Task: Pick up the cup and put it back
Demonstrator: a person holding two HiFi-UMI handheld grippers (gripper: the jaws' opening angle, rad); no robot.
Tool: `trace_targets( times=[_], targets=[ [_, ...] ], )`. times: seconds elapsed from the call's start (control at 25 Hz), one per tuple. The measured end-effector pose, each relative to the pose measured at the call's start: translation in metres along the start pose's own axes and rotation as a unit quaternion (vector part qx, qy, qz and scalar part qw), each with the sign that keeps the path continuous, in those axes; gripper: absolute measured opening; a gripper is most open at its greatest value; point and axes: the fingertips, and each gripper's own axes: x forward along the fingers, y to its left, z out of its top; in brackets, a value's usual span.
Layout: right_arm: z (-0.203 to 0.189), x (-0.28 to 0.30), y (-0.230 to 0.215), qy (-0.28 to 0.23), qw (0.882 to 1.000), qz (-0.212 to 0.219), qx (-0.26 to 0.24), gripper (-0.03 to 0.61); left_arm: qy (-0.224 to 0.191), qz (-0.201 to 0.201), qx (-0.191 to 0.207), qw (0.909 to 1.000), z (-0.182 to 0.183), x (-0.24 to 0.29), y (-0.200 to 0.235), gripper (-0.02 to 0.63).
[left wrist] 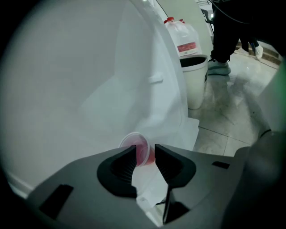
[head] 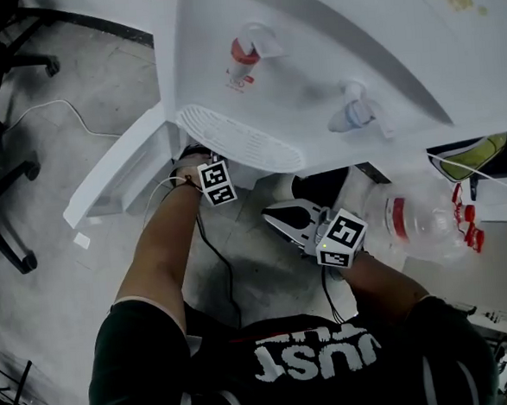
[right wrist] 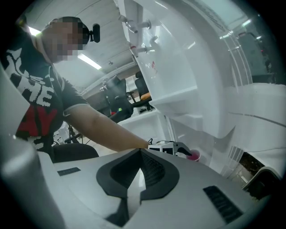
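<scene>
Cup [left wrist: 139, 151] stands upright, mouth facing up.

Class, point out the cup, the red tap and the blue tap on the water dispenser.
cup [left wrist: 143, 153]: left gripper view, on its pink body.
red tap [head: 244, 52]: head view, on its red collar.
blue tap [head: 349, 113]: head view, on its blue body.

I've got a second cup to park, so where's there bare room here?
The drip tray under the red tap and blue tap is bare. The floor beside the white bin is also open. It is crowded below the tray, where the open left tongs face the cup.
</scene>
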Motion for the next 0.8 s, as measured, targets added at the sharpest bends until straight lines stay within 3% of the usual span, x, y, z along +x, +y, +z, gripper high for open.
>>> trace_targets(
  times=[0.16,0.24,0.6,0.8],
  targets=[
    [-0.006,-0.004,0.000,0.005,1.000,-0.002,0.002,0.032,0.040,-0.028,0.043,0.9979,-0.008,0.011,-0.014,0.133],
    [-0.009,-0.005,0.000,0.007,1.000,-0.001,0.001,0.032,0.047,-0.037,0.050,0.9970,-0.008,0.012,-0.017,0.029],
    [-0.006,-0.002,0.001,0.011,0.999,0.025,-0.023,0.032,0.018,-0.070,-0.024,0.9971,-0.008,-0.024,-0.023,0.025],
    [-0.002,0.006,0.002,0.028,0.997,0.051,-0.041,0.034,0.013,-0.068,-0.042,0.9967,-0.011,-0.054,-0.028,0.025]
  ],
)
